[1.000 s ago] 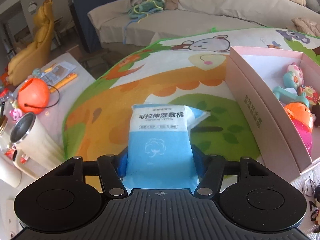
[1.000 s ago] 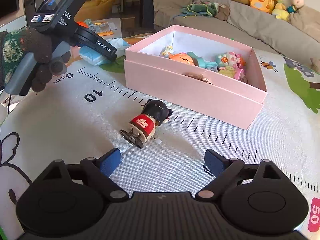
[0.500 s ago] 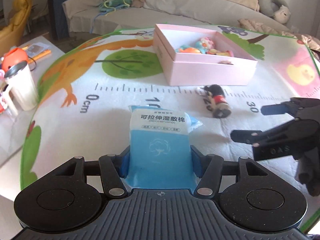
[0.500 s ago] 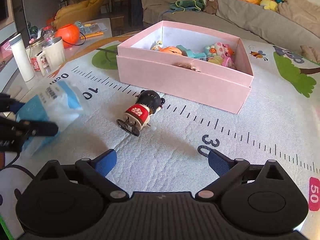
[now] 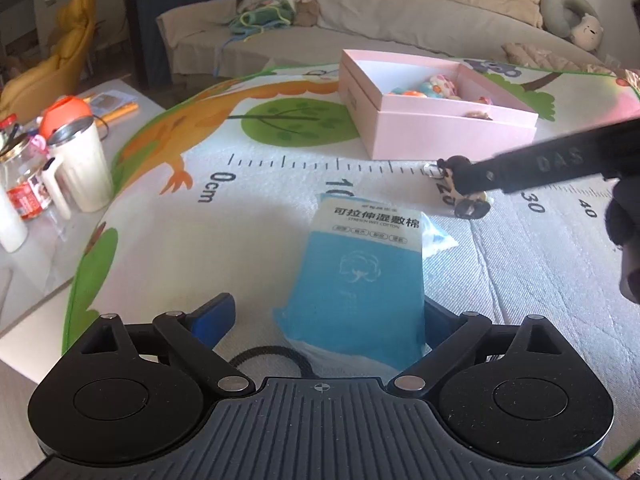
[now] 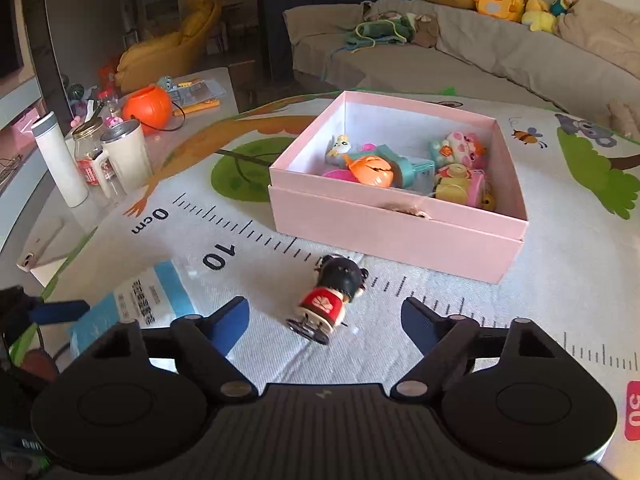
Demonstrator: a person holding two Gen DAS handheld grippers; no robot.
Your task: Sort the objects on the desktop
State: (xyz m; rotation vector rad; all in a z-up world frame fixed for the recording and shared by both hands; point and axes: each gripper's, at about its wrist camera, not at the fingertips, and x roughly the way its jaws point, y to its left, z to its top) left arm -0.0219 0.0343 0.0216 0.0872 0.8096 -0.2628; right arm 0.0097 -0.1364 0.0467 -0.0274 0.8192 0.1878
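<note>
Cotton pack [image 5: 360,272] lies on mat [image 5: 160,240]; my left gripper [image 5: 324,316] spread wide around it. Right gripper [image 6: 324,320] wide, figurine [image 6: 332,296] between its fingers, untouched.

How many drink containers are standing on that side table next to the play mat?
3: a tall white bottle at the left, a glass jar in the middle, and a cream tumbler nearest the mat. Clutter behind could hide more.

Half hidden behind the dark right gripper arm [image 5: 552,164] at 2 o'clock: the little doll [image 5: 466,196]. Blurry at 8 o'clock: the blue packet [image 6: 136,304], low end behind the gripper body. Cut off at 4 o'clock: the red number tag [image 6: 632,410].
</note>
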